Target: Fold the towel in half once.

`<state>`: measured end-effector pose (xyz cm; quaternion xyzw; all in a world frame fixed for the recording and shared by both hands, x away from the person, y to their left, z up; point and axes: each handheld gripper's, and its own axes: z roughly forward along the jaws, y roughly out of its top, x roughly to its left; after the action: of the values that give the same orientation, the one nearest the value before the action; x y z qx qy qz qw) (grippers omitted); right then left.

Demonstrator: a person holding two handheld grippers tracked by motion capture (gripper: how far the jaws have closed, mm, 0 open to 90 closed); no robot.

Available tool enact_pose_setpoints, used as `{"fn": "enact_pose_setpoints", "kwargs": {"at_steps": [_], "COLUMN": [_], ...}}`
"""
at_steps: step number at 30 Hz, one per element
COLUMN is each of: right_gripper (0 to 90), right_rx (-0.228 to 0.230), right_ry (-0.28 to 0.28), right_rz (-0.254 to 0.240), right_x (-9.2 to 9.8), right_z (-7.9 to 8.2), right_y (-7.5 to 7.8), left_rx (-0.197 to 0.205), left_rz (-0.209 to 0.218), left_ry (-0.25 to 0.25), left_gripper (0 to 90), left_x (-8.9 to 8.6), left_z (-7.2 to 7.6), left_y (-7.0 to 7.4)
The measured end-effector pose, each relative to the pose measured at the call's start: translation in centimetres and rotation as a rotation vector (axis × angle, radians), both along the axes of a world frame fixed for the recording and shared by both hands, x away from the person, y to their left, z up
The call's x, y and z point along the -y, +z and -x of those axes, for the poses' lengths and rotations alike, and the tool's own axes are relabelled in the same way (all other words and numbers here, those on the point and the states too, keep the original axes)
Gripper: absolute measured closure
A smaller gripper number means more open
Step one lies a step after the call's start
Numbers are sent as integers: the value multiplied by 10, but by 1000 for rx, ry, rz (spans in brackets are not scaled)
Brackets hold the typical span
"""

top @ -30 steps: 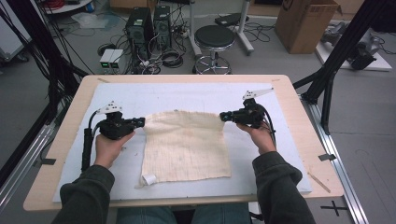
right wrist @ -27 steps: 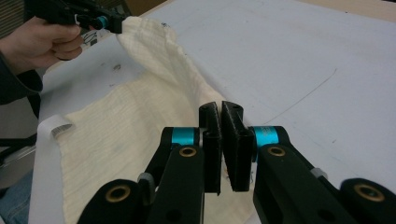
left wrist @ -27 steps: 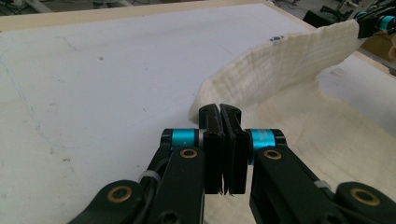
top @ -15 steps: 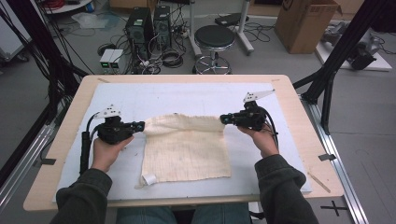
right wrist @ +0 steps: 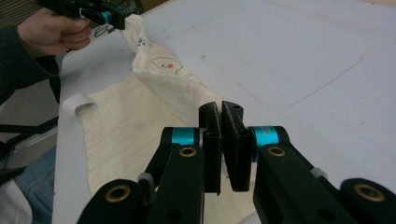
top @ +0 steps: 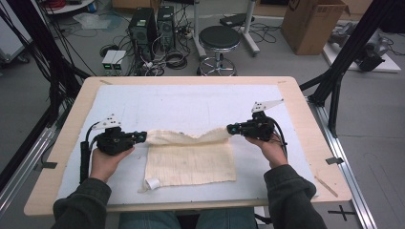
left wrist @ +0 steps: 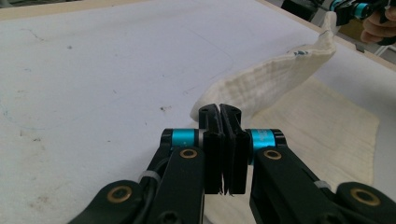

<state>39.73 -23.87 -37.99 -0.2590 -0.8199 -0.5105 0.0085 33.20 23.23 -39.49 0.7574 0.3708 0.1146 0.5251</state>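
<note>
A cream cloth (top: pixel 191 164) lies on the white mat (top: pixel 191 102), its far edge raised into a sagging band between my two grippers. My left gripper (top: pixel 143 137) is shut on the cloth's far left corner; in the left gripper view the jaws (left wrist: pixel 219 108) pinch the cloth (left wrist: pixel 271 81), which runs up to the right gripper (left wrist: pixel 355 9). My right gripper (top: pixel 230 129) is shut on the far right corner; the right gripper view shows its jaws (right wrist: pixel 220 107) closed on the cloth (right wrist: pixel 121 135), which stretches toward the left gripper (right wrist: pixel 93 11).
The mat covers a wooden table (top: pixel 291 86). A white tag (top: pixel 153 182) curls at the cloth's near left corner. Behind the table on the floor stand a stool (top: pixel 218 38), computer cases (top: pixel 148 24) with cables and a cardboard box (top: pixel 310 24).
Both grippers have drawn the cloth's far edge up off the mat and a little toward the person. The flat part of the cloth now looks shorter.
</note>
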Motion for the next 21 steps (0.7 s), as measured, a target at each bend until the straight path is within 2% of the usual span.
{"fn": "enact_pose_setpoints", "kwargs": {"at_steps": [9,12,13,14,16,21], "right_gripper": [865,865,865,865,865,865], "right_rx": [4,-2,10,-1,8,0], "right_ry": [18,25,25,27,30,34], "right_rz": [-16,-2,-8,-8,-9,-6], "right_x": [2,3,3,3,4,7], "right_z": [10,14,15,18,20,27], "right_y": [-5,-7,-8,-8,-10,-15], "left_rx": [4,5,2,-2,5,17], "left_rz": [-15,-22,-22,-28,-59,-66], "left_ry": [-24,-29,-30,-35,-43,-64], "left_gripper": [875,875,875,875,875,875], "left_x": [0,1,1,1,3,6], "left_z": [11,15,17,18,21,30], "left_y": [-3,-5,-6,-7,-6,-3]}}
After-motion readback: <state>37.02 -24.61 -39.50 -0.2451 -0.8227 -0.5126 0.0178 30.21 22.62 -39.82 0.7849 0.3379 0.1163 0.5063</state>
